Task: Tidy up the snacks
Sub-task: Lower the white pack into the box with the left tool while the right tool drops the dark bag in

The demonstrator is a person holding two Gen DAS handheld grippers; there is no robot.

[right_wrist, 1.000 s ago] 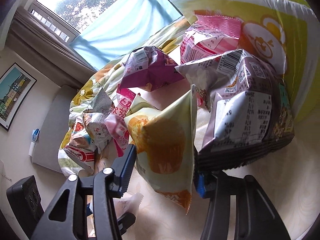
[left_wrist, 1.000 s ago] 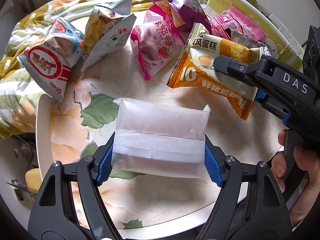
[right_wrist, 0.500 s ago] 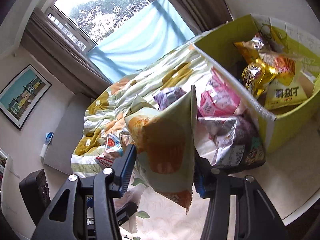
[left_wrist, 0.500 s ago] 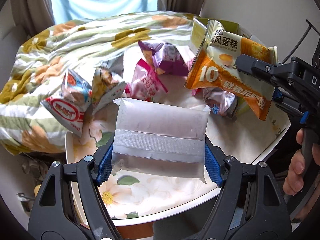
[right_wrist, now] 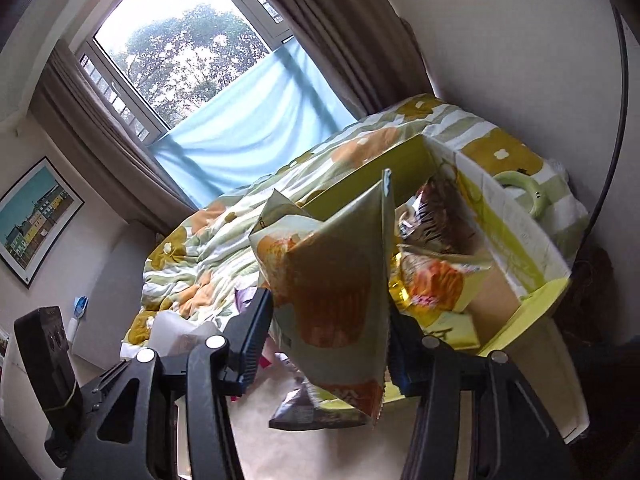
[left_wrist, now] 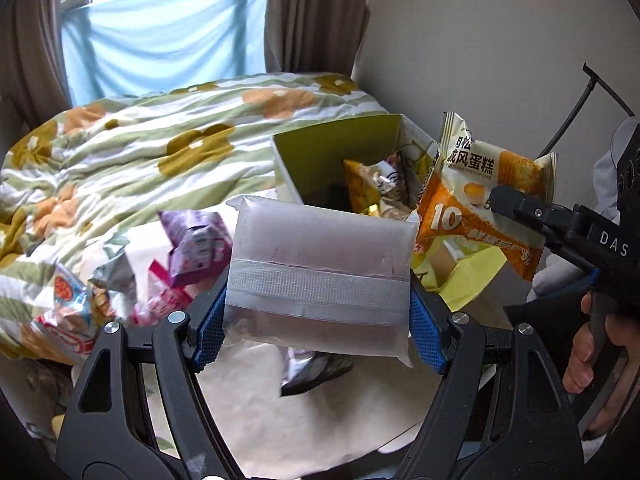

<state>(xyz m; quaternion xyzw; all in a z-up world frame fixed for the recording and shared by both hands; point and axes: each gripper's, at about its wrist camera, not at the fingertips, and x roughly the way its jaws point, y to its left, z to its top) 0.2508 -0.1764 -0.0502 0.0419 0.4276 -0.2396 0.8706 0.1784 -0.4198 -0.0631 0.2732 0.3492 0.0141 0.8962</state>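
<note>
My left gripper (left_wrist: 316, 322) is shut on a frosted white snack pouch (left_wrist: 320, 268), held high above the round floral table (left_wrist: 320, 432). My right gripper (right_wrist: 326, 344) is shut on an orange chiffon-cake packet (right_wrist: 332, 292), which also shows in the left wrist view (left_wrist: 484, 196), held just above the open yellow-green box (left_wrist: 340, 156). The box (right_wrist: 520, 248) holds several snack bags (right_wrist: 436, 280). More snack packets lie on the table: a purple one (left_wrist: 194, 248), a red-and-white one (left_wrist: 64, 312) and a dark one (left_wrist: 316, 372).
A bed with a floral quilt (left_wrist: 140, 152) lies behind the table. A window with a blue cloth (right_wrist: 248, 128) and brown curtains is at the back. A white wall (left_wrist: 500, 40) stands right of the box. A green round object (right_wrist: 524, 192) lies beyond the box.
Both grippers have risen well above the table with their packets. The right one has carried the orange packet towards the open box, whose inside now shows.
</note>
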